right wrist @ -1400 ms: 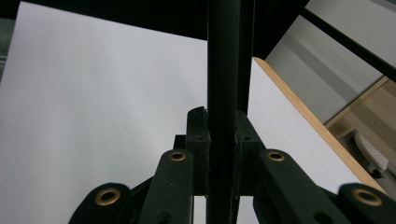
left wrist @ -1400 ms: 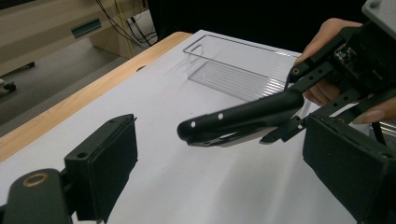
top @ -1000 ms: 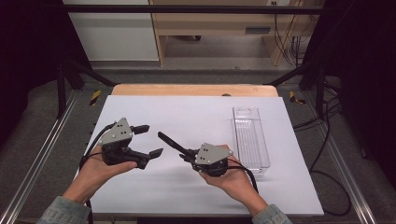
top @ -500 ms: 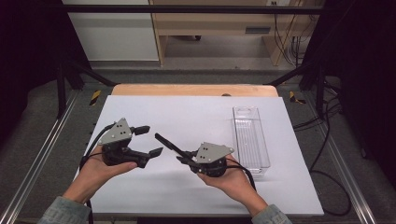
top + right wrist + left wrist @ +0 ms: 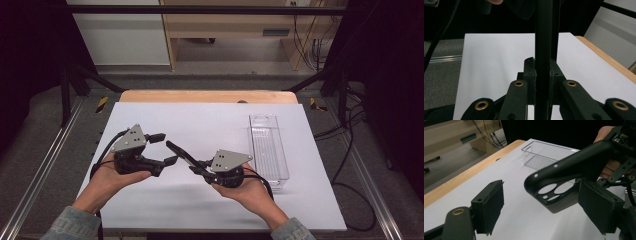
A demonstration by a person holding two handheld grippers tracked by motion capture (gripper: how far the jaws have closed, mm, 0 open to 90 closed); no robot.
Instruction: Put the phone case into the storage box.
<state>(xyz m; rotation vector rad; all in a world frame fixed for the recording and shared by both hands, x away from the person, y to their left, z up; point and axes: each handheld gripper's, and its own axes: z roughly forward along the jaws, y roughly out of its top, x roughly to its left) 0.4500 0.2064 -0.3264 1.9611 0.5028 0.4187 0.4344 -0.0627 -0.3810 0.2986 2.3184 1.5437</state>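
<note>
Meanwhile, clear tray [image 5: 269, 150] lies beside right tool [image 5: 196, 166] clamping phone case [image 5: 571, 170].

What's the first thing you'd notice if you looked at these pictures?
First, the black phone case held up above the white table, clamped edge-on in the right gripper near the front middle. Its camera-hole end pokes between the wide-open fingers of the left gripper, which has not closed on it. Off to the right lies a long clear plastic tray.
</note>
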